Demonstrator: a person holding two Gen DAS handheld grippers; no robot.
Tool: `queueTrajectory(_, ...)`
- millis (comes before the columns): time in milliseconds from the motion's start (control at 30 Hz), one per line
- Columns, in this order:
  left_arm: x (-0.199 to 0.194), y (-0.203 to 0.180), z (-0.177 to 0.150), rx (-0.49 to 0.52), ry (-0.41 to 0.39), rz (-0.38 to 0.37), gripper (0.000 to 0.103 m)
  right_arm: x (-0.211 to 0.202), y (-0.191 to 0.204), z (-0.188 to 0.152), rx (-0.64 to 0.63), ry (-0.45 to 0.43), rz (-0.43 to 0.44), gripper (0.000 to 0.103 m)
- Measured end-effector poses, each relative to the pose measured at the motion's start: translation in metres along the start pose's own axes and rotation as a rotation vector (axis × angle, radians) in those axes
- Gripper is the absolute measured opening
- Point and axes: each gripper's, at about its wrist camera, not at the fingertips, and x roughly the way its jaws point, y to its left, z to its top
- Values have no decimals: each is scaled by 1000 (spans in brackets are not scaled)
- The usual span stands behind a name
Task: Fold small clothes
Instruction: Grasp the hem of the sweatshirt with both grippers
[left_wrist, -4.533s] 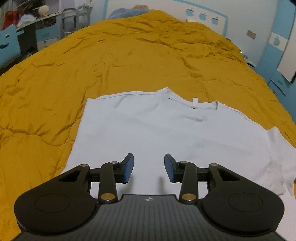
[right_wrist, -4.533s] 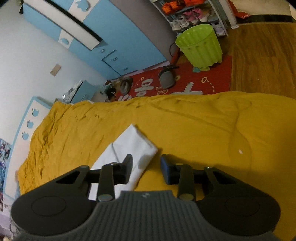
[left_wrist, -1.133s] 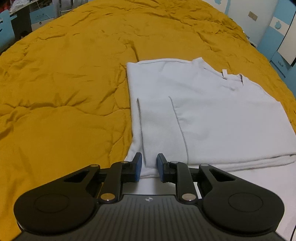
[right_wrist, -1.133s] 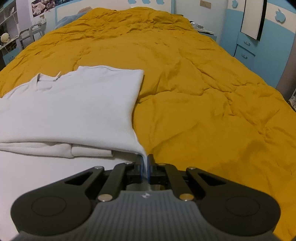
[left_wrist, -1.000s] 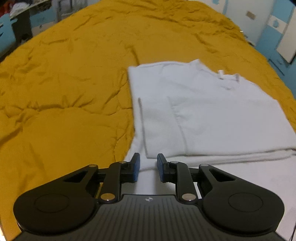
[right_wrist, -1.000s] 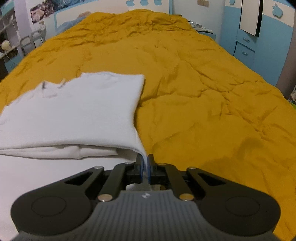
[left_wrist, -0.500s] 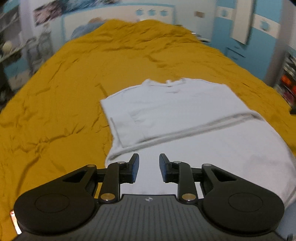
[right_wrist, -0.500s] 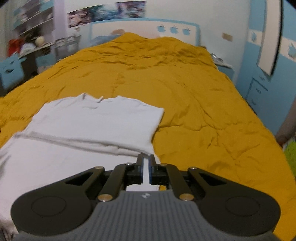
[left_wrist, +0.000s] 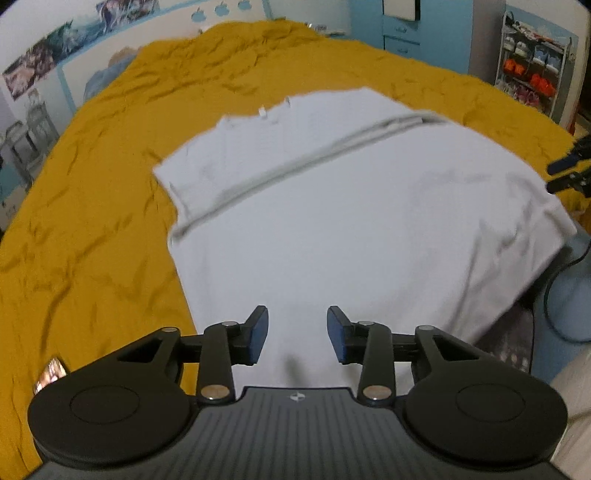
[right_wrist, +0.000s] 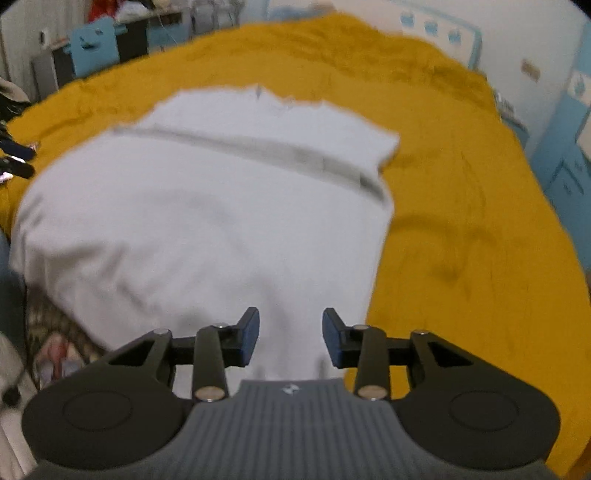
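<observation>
Both grippers, left (left_wrist: 297, 334) and right (right_wrist: 290, 336), have let go, jaws wide and empty above the white shirt (left_wrist: 332, 206) on the mustard bedspread (left_wrist: 92, 206); blue cabinets (right_wrist: 565, 158) stand far right.

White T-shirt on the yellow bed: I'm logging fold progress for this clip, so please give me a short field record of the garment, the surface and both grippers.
garment: white cotton T-shirt, spread flat, collar at the far end
fold state: a straight crosswise fold edge runs below the collar; the near part hangs over the bed edge
surface: mustard-yellow quilted bedspread
left gripper: open, empty, above the near part of the shirt
right gripper: open, empty, above the shirt's near right side
image quality: both views motion-blurred
</observation>
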Motion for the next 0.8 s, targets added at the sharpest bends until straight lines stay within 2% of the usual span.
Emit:
queueTrajectory(67,5,-2,-9,-4,28,1,44,1,-3,-18,42,49,-4,42)
queueTrajectory(100,8,-4,-13,-8,42,-3,44,3,-4,-26,68,75,-5,49)
queueTrajectory(167,13,-10,-21,-8,73,-12,44,10,-7,-42,113,137,-3,49)
queueTrajectory(200,17,-12,-23,-3,88,-15,44,14,-9,-48,134,165,-5,43)
queueTrajectory(233,19,-12,-25,-1,104,-13,44,17,-11,-52,150,182,-1,17)
queueTrajectory(267,23,-13,-27,-2,126,-7,44,19,-12,-54,164,195,17,3)
queueTrajectory(300,26,-12,-29,-2,140,-4,44,17,-12,-55,174,198,33,2)
queueTrajectory(433,33,-7,-31,-5,181,-6,44,-2,-9,-43,103,225,5,1)
queueTrajectory(567,33,-8,-36,19,189,3,44,-13,-10,-40,71,256,23,1)
queueTrajectory(733,17,-21,-44,157,171,2,44,-2,-3,-46,15,303,-14,3)
queueTrajectory(800,11,-30,-50,227,155,2,47,-9,4,-46,-48,284,-34,9)
